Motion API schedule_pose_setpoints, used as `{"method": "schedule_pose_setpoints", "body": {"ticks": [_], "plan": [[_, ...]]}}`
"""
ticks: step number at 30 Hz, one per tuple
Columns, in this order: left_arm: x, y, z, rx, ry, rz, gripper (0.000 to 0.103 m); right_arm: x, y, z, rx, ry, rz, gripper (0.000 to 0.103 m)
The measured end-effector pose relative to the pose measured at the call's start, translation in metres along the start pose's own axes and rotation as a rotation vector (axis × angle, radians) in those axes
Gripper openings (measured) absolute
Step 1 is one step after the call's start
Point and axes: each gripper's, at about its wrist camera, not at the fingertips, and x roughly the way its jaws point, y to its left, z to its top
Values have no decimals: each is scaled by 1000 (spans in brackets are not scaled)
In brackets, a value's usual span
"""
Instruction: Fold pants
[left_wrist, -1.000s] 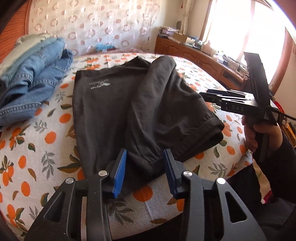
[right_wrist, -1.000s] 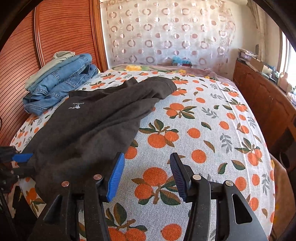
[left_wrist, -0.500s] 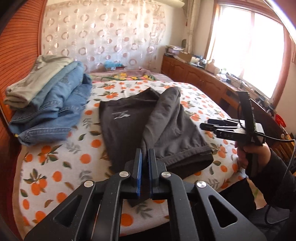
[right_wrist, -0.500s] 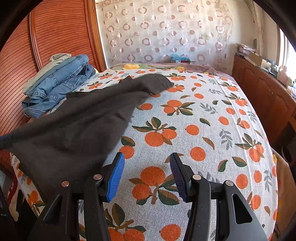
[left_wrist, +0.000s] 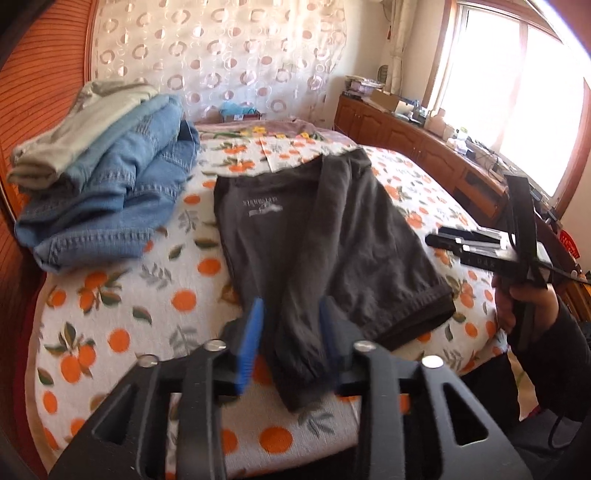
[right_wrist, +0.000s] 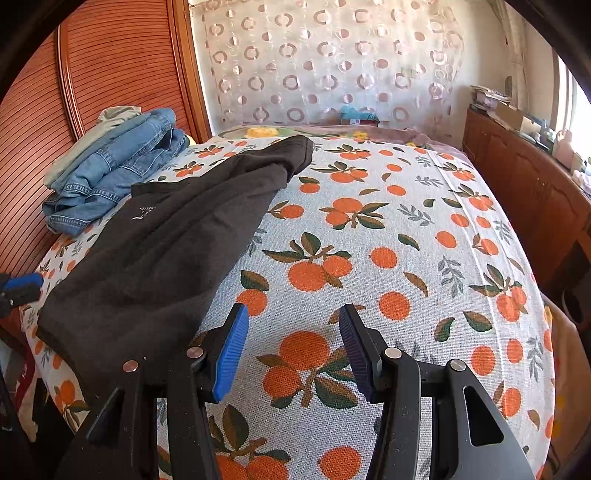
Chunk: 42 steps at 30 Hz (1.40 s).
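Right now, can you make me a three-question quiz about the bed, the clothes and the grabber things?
1. Where is the pile of folded blue denim jeans?
A. beside the wooden headboard
B. on the floor
C. on the cabinet

2. What colour are the fruits printed on the white bedspread?
A. purple
B. orange
C. green

3. What is the right gripper holding?
A. the jeans
B. the dark grey cotton pants
C. nothing

Answers:
1 A, the pile lies at the bed's edge by the headboard.
2 B, the round fruits are orange with green leaves.
3 C, only bedspread shows between its open fingers.
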Motion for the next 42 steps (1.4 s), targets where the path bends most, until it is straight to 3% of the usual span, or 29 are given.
{"method": "schedule_pose_setpoints", "body": {"ticks": [7, 20, 22, 28, 42], "plan": [[33, -1, 42, 43, -16, 7, 48, 0, -1, 0, 0, -2, -1, 53], [104, -33, 86, 99, 93, -79, 48, -4, -2, -3, 0, -16, 1, 53], [111, -37, 88, 102, 108, -86, 45, -4, -2, -3, 0, -17, 1, 53], [125, -42, 93, 101, 137, -107, 8, -6, -3, -4, 2, -22, 6, 53], [94, -110, 93, 222, 112, -243, 4, -16, -17, -7, 89, -67, -34, 53]]}}
